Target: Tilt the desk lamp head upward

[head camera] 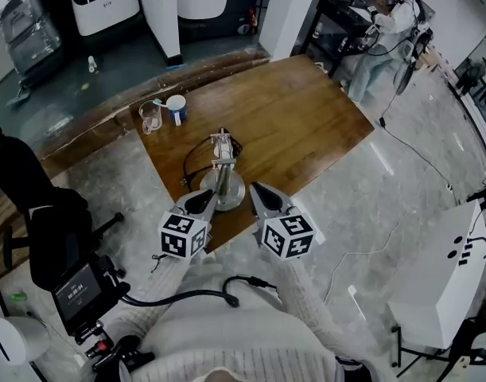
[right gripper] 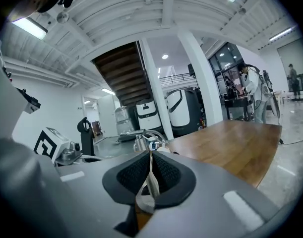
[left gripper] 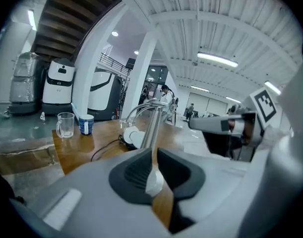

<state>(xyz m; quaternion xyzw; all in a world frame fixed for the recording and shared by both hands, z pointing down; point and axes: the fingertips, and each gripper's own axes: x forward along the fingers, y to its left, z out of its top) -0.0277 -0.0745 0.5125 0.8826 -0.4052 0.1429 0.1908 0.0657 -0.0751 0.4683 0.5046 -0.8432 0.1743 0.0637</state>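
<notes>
One wood table point(head camera: 306, 126), grey floor point(head camera: 362, 209), lamp point(head camera: 222, 173) ctr, L tongs point(head camera: 204, 200) slightly spread, R tongs point(head camera: 255, 189) closed

free: table point(head camera: 322, 126) bare right and far of lamp point(head camera: 223, 169) | obstacles: glass mug point(head camera: 149, 118), cup point(head camera: 176, 109) far left; cable point(head camera: 193, 159) left of lamp

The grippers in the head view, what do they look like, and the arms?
The left gripper and right gripper are light grey with black ribbed pads, each carrying a white cube of black square markers. The sleeves are white ribbed knit; a black cable trails below.
</notes>
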